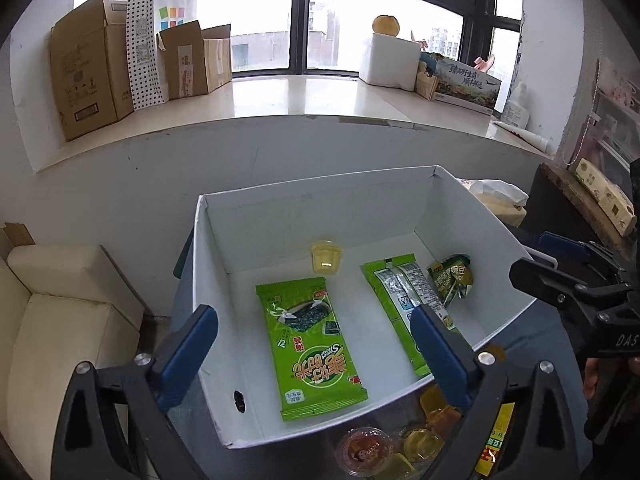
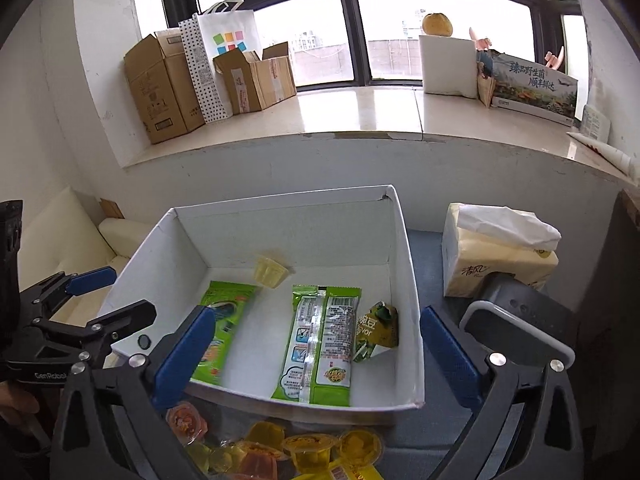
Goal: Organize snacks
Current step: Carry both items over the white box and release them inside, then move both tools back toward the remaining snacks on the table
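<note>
white box [image 2: 404,280], open-topped, on a blue-grey surface [image 2: 432,428] below the window ledge [image 2: 360,116].
inside, floor of box: green seaweed packet [image 1: 310,344], face up, at 9 o'clock; second green packet [image 2: 320,344], back side up, near centre; small green pea pouch [image 2: 378,330], crumpled, touching it at 3 o'clock; one yellow jelly cup [image 2: 270,272], tipped against the far wall at 12 o'clock.
outside, at 6 o'clock by the near wall: loose jelly cups [image 2: 308,448], yellow and orange, possibly in a clear bag.
tissue pack [image 2: 500,252] at 2 o'clock of the box.
left tongs [image 1: 316,344]: spread wide over the box, grasping nothing.
right tongs [image 2: 316,344]: likewise released, empty.
</note>
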Demonstrator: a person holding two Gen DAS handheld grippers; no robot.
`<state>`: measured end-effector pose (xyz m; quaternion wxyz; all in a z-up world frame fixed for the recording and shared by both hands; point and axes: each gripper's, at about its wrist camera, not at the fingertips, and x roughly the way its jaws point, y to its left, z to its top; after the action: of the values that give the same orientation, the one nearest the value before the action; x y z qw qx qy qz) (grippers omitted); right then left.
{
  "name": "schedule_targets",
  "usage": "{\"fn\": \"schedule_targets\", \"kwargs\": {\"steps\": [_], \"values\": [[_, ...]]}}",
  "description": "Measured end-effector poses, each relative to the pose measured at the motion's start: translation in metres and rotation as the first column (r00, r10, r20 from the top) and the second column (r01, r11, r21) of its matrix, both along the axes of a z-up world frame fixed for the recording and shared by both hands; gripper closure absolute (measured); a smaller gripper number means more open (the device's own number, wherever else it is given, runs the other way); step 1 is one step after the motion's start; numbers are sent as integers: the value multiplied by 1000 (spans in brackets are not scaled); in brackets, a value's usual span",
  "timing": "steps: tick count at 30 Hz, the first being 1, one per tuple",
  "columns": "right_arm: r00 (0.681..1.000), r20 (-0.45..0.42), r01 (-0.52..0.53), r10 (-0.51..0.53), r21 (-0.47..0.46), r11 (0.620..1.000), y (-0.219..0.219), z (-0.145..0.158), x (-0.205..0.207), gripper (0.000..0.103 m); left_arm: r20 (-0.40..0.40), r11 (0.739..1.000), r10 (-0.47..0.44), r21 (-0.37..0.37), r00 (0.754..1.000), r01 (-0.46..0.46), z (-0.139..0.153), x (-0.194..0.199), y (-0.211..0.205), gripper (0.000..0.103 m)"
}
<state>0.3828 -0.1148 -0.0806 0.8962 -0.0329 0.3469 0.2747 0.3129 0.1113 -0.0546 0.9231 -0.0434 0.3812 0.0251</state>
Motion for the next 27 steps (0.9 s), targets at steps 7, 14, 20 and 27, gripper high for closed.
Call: {"fn": "schedule_targets", "kwargs": {"steps": [7, 14, 20, 27], "values": [[999, 44, -23, 23, 13, 1000, -17, 12, -38, 0, 14, 1000, -3, 11, 1000, 3, 7, -30, -15, 1], [998, 47, -37, 36, 23, 999, -50, 17, -94, 0, 13, 999, 2, -50, 1000, -1, 16, -83, -28, 0], [1000, 27, -14, 13, 29, 999, -91, 6, -145, 0, 60, 997, -15, -68, 998, 19, 24, -143, -47, 0], [998, -26, 55, -55, -13, 998, -127, -34, -186, 0, 29, 998, -37, -56, 999, 38, 2, -196, -74, 0]]}}
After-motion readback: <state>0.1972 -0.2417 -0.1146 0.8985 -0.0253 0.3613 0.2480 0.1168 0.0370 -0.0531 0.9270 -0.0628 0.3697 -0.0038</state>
